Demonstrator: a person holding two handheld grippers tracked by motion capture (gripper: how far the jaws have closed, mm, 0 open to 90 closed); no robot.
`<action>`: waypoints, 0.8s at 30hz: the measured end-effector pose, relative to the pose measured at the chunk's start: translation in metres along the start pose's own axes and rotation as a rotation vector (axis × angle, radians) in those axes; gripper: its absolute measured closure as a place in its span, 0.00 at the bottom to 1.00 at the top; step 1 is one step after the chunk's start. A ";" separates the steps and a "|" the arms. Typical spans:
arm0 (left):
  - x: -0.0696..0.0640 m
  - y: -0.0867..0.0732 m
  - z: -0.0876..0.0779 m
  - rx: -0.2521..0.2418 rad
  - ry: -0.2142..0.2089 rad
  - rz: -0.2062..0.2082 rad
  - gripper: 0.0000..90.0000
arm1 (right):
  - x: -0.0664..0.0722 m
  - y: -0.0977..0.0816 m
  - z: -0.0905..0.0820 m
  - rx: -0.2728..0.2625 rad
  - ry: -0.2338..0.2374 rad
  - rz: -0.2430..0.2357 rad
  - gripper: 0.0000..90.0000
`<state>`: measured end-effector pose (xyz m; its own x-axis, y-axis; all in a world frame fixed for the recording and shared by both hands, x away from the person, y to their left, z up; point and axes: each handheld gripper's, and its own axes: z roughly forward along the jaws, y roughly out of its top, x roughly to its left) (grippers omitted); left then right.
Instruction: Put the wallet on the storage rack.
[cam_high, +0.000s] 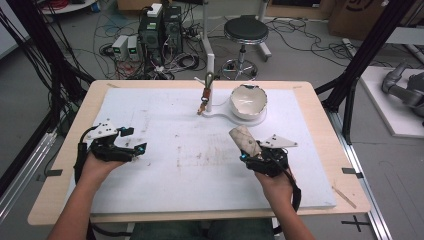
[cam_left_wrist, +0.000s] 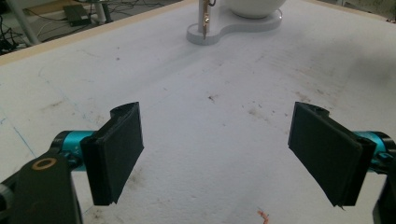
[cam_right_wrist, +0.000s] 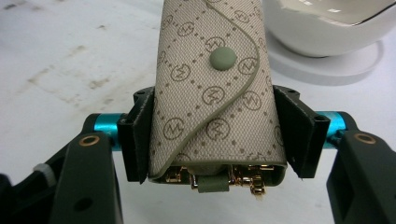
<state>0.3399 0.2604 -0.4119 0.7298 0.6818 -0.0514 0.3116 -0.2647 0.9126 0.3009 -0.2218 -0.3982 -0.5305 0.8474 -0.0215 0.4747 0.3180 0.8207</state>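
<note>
Between the right gripper's (cam_right_wrist: 218, 140) jaws sits the key case (cam_right_wrist: 215, 93): beige monogram fabric, green snap button, gold hooks poking out at the near end. Both pads clamp its sides, one on each flank near the hook end. The case runs along the jaw axis, and its far end sticks well past the fingertips toward the bowl (cam_right_wrist: 327, 23).

High view: right gripper (cam_high: 248, 154) is at the right-front of the mat (cam_high: 175, 165), with the case (cam_high: 244, 138) angled up and away from the hand, clear of the mat surface as far as I can tell. The bowl (cam_high: 248, 101) sits on a white stand (cam_high: 222, 114) at the mat's far side. A post rises from the stand beside the bowl, with a small hanging piece (cam_high: 204, 95) on it. Case and stand are apart.

Left gripper (cam_high: 140, 148) rests at the left-front of the mat, well apart from the case. Left gripper view: jaws spread wide, nothing between the pads (cam_left_wrist: 122, 149), just stained mat (cam_left_wrist: 210, 116) underneath. Stand (cam_left_wrist: 233, 25) and post base are visible far ahead.

View differences: the right gripper view gives the grip detail, meaning pad contact, snap, flap seam and hooks, but not the height off the mat. The high view gives layout and the case's tilt, but the pad contact is too small to read there. The left gripper view adds the open state of the left jaws, which the high view only hints at.
</note>
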 end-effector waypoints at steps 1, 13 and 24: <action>0.000 0.000 0.001 0.000 -0.002 0.001 0.20 | -0.003 0.001 -0.002 -0.002 -0.011 -0.009 0.41; -0.002 0.000 0.005 -0.009 -0.023 0.003 0.20 | -0.028 -0.001 -0.009 -0.030 -0.014 -0.042 0.41; -0.001 0.000 0.004 -0.016 -0.025 -0.005 0.20 | -0.039 0.010 -0.007 -0.042 -0.004 -0.070 0.41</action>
<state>0.3419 0.2573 -0.4131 0.7435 0.6655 -0.0658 0.3056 -0.2507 0.9186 0.3215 -0.2543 -0.3852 -0.5583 0.8256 -0.0821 0.4066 0.3585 0.8403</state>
